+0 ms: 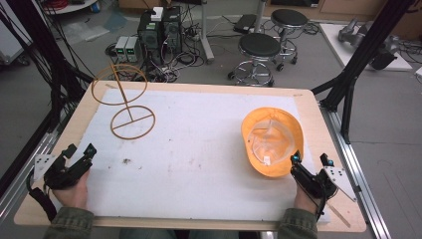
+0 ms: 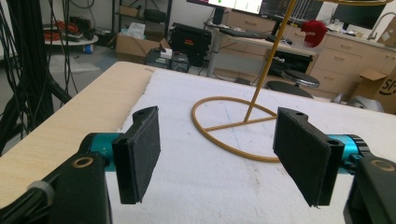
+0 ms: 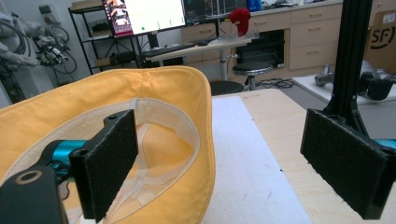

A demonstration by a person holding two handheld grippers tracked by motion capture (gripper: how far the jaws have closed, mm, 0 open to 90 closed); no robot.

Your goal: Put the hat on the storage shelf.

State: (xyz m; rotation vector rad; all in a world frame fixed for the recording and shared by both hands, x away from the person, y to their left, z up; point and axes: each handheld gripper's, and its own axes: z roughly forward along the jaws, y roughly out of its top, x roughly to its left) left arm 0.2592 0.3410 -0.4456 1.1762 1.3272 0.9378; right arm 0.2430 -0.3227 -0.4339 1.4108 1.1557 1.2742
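1. At the lower right of the high view, the right gripper [image 1: 310, 160] gapes wide, holding nothing, one jaw over the upturned yellow hat's [image 1: 272, 142] brim.
2. At lower left, the left gripper [image 1: 79, 151] gapes empty, facing the wire stand [image 1: 132, 122].

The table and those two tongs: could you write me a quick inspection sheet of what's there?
Surface: wooden table under a white mat, with a few dark specks.
Job's things: yellow hat lying upside down at the right; wire stand upright at the far left.
Clutter: nothing seen.
Tongs: left tongs open, apart from the stand; right tongs open, one jaw over the hat's rim.
Cables: tangled on the floor beyond the table.
Surroundings: two stools, computer boxes, desks, monitors.
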